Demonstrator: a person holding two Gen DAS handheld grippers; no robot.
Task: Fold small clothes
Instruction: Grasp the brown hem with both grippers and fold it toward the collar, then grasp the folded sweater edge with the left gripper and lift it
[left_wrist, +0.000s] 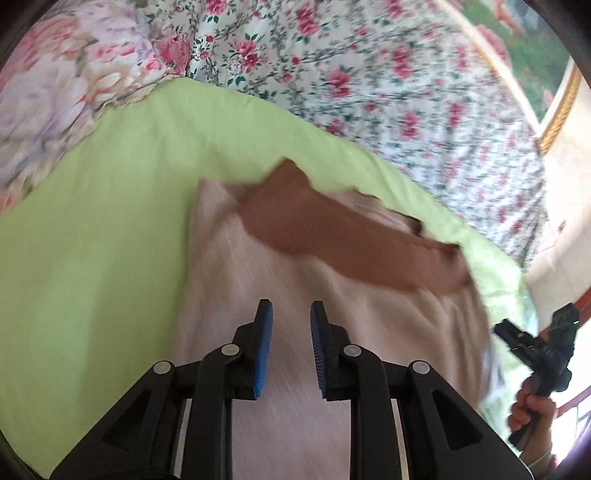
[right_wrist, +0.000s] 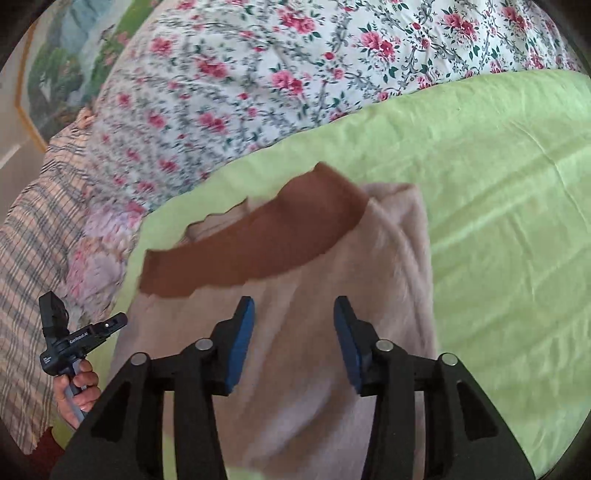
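A pale pink garment (left_wrist: 229, 266) with a wide brown band (left_wrist: 332, 236) across its far end lies on a light green sheet (left_wrist: 92, 221). My left gripper (left_wrist: 291, 314) hovers over the pink cloth, its blue pads a little apart with nothing between them. In the right wrist view the same pink garment (right_wrist: 369, 277) and brown band (right_wrist: 258, 240) lie below my right gripper (right_wrist: 294, 306). That gripper stands open wider, also holding nothing. Both views are motion-blurred.
Floral bedding (left_wrist: 369, 74) surrounds the green sheet (right_wrist: 498, 221) on the far side. A striped cloth (right_wrist: 29, 258) lies at the left. A hand (left_wrist: 528, 406) grips the right tool's handle at the edge; another hand (right_wrist: 79, 387) grips the left tool's.
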